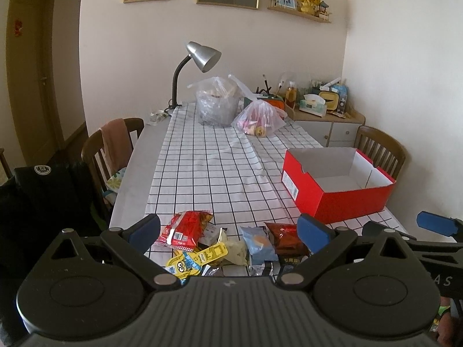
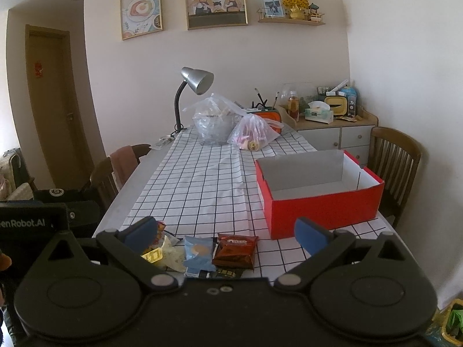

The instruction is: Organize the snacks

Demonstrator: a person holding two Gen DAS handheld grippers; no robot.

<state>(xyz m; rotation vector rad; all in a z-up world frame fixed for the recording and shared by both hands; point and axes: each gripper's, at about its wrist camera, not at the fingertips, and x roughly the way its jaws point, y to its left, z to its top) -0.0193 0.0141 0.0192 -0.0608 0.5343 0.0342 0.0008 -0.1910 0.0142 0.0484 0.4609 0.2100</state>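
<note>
A pile of snack packets lies at the near edge of the checked tablecloth: a red packet (image 1: 186, 228), a yellow cartoon packet (image 1: 189, 263), a light blue packet (image 1: 259, 244) (image 2: 199, 251) and a dark brown packet (image 1: 286, 238) (image 2: 235, 250). An open red box (image 1: 335, 185) (image 2: 318, 193) stands empty at the right. My left gripper (image 1: 228, 228) is open above the pile, holding nothing. My right gripper (image 2: 227, 231) is open above the brown and blue packets; its blue fingertip (image 1: 434, 222) shows at the right of the left wrist view.
Two clear plastic bags (image 1: 217, 101) (image 1: 260, 118) and a grey desk lamp (image 1: 202, 55) stand at the table's far end. Wooden chairs (image 1: 115, 144) (image 2: 393, 162) flank the table. A cluttered cabinet (image 2: 332, 130) is at the back right.
</note>
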